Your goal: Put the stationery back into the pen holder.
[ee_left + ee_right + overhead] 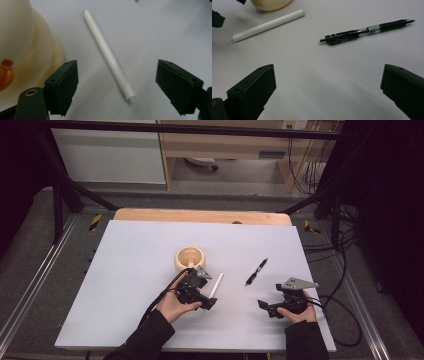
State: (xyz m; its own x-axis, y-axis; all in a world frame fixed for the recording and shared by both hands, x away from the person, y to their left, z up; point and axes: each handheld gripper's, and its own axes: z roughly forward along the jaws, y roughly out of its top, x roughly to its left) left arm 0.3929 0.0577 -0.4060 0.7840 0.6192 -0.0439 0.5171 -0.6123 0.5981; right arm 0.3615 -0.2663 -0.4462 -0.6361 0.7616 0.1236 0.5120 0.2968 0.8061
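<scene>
Near the front edge of the table [125, 320]: two hands, each with a gripper. Right gripper [265, 306] toward the front right corner, jaws wide apart over bare surface, nothing between them. Left gripper [210, 301] nearer the middle of the front edge, jaws apart, white pen [110, 57] lying flat between them but untouched by either pad; clear gaps on both sides of the pen in the left gripper view.

Just beyond, white pen [216, 284] slanted on the surface, far end pointing toward the bowl [189, 258], close beside it. Black pen [256, 271] to the right of it, well apart, also slanted, flat on the table, with open surface all round; same black pen [364, 31] ahead of the right jaws in the right gripper view.

Bowl about mid-table, cream-coloured, upright. In the left gripper view, blurred at the left edge, something small and orange [5, 73] against the bowl; cannot tell what, nor whether inside it.

Wide bare stretches along the left edge, right edge and far edge. Beyond the far edge, a wooden strip [200, 216].
</scene>
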